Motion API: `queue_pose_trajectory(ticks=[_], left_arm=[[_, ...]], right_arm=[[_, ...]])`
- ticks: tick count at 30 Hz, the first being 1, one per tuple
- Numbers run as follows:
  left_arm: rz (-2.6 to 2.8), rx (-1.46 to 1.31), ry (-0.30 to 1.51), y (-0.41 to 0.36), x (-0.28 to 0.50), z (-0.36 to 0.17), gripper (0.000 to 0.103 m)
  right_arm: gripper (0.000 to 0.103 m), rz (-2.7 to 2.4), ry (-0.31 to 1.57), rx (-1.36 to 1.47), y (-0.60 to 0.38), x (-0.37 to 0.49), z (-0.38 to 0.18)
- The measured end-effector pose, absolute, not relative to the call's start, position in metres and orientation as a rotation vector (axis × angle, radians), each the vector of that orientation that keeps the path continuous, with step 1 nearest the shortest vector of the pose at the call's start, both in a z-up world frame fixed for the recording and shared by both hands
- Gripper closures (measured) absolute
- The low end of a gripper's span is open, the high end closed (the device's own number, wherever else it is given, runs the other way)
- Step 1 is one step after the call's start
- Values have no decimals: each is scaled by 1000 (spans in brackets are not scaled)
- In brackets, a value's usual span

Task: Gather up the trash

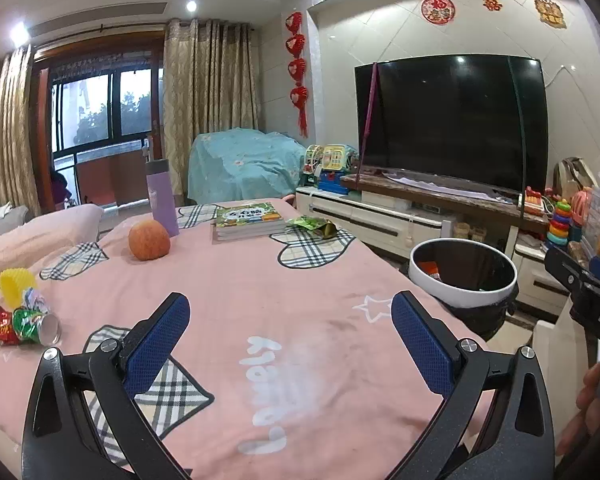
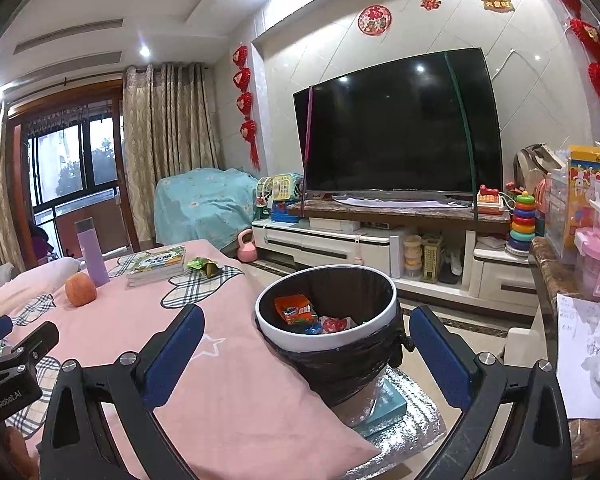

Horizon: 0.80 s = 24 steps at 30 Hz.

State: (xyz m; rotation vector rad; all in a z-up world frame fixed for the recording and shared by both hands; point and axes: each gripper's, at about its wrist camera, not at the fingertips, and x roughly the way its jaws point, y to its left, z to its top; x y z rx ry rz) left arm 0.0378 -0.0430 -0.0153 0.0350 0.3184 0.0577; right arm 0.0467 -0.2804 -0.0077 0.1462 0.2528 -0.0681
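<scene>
Fingers (image 2: 440,352) spread; left gripper (image 2: 4,356) reads "GenRobot.AI".

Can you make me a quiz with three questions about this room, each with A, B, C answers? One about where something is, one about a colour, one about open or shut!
1. Where is the round orange fruit?
A. in the bin
B. on the pink quilted cover
C. on the TV stand

2. What colour is the tall drinking bottle?
A. purple
B. green
C. black

3. How is the left gripper?
A. shut on a wrapper
B. open, holding nothing
C. shut on the fruit

Answers: 1 B, it sits on the cover beside the bottle. 2 A, its body is lilac purple. 3 B, its jaws stand wide apart over bare cover.
</scene>
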Motion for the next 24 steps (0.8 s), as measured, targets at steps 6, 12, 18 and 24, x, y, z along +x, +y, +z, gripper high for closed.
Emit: queue_pose_trajectory(ticks=[6,12,18,24], left_arm=[[55,37,317,-44,37,-15,0],[53,40,316,-45,36,-15,0],[50,42,316,-47,36,-14,0],[39,38,318,-47,36,-14,0]], right_arm=[[0,-65,252,150,-280,46,-7],[0,-64,252,152,-280,46,-7],[0,-62,256,160,-280,45,-7],[0,-61,257,161,-280,45,-7]])
